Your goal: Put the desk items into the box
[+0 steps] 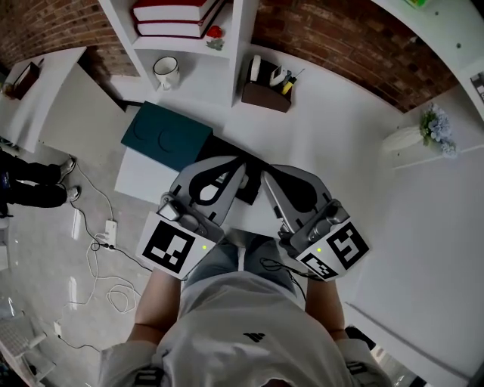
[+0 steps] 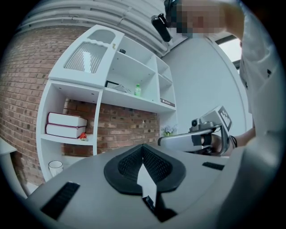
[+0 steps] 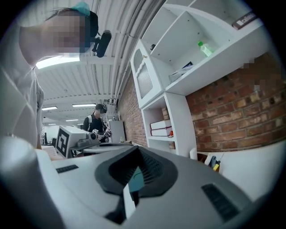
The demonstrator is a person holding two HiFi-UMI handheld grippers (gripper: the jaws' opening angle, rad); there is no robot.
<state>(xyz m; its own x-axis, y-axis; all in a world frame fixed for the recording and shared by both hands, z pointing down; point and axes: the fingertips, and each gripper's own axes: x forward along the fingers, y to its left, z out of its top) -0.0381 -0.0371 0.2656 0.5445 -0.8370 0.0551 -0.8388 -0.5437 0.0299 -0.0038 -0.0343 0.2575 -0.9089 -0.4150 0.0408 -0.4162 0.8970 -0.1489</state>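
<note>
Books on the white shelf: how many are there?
2. The top book lies flat on the bottom book, on the low shelf above the mug. Others may be hidden.

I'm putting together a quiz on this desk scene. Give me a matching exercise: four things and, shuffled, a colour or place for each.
Things:
1 mug
2 books
3 flat box
4 flowers

Descriptions:
A teal, on the desk
B white, in the compartment below the books
C pale blue, far right
D dark red covers, stacked on a shelf

Pairs: 1-B, 2-D, 3-A, 4-C
</note>
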